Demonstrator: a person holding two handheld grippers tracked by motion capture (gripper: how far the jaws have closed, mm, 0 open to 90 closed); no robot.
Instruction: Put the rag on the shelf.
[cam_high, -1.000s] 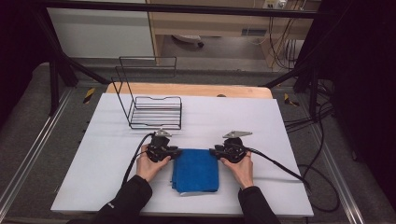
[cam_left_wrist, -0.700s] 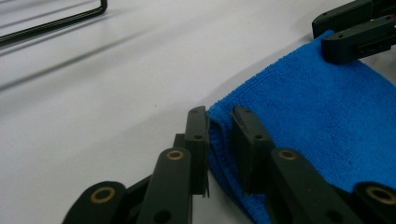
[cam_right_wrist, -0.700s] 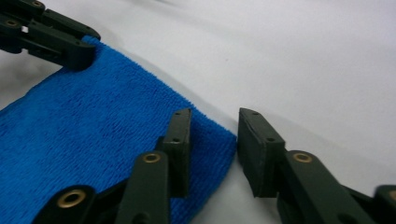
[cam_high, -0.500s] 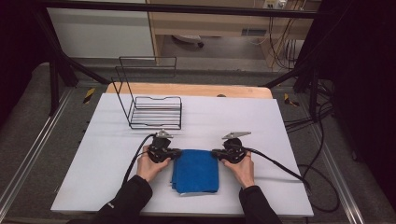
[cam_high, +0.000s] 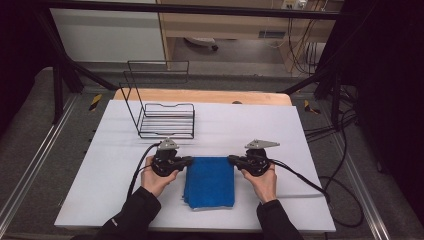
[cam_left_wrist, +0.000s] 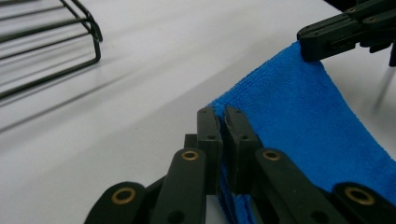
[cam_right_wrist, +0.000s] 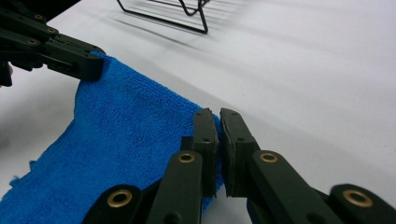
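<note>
A folded blue cloth (cam_high: 210, 182) lies on the white table (cam_high: 260, 125) between my two hands. My left gripper (cam_high: 189, 160) is shut on the cloth's far left corner, and in the left gripper view its jaws (cam_left_wrist: 222, 112) pinch the blue edge (cam_left_wrist: 303, 107). On the far right corner my right gripper (cam_high: 231, 159) is shut as well, its jaws (cam_right_wrist: 219, 114) clamped on the cloth (cam_right_wrist: 126, 126). The far edge hangs stretched between the two grippers, a little above the table. The near part of the cloth rests on the table.
A black wire rack (cam_high: 162, 112) stands at the back left of the table, beyond the left gripper. Cables trail from both grippers toward the table's sides. A wooden board edge (cam_high: 200, 96) runs behind the white surface.
Both hands have risen slightly, lifting the cloth's far edge off the table. The rack has not moved.
</note>
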